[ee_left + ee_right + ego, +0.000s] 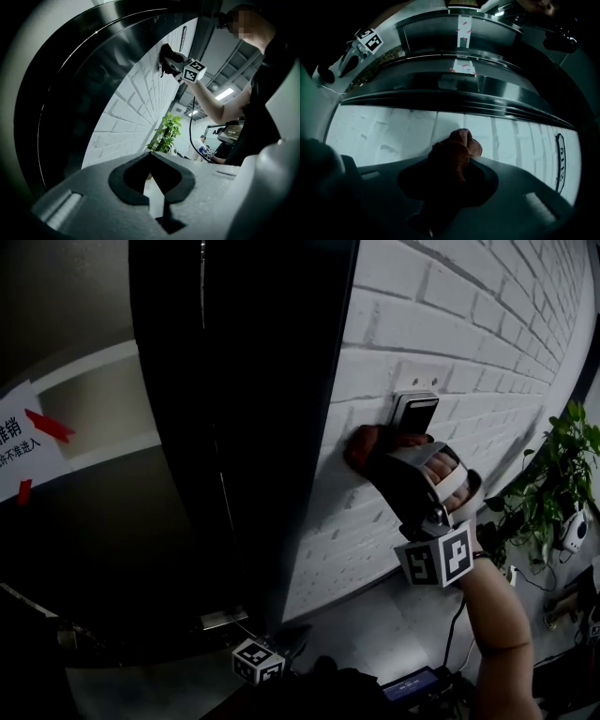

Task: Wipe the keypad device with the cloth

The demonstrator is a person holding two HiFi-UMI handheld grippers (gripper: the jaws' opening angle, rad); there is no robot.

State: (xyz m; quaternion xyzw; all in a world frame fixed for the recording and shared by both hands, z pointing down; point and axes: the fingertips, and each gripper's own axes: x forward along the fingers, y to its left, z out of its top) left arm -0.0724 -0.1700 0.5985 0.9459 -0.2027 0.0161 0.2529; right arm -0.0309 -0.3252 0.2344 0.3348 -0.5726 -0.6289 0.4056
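Observation:
The keypad device [415, 415] is a small dark panel mounted on the white brick wall [450, 324]. Just below and left of it, my right gripper [377, 452] is shut on a bunched red cloth [367, 443], which touches the bricks beside the keypad's lower corner. In the right gripper view the cloth [457, 152] bulges out between the closed jaws, and the keypad [560, 161] lies off to the right. My left gripper [157, 199] hangs low, its jaws shut with nothing in them; only its marker cube [258, 662] shows in the head view.
A wide black door frame [244, 427] runs down beside the wall at the left. A paper sign with red tape [21, 442] is on the far left. A potted plant [548, 474] stands at the right, with cables and a small screen [412, 682] on the floor below.

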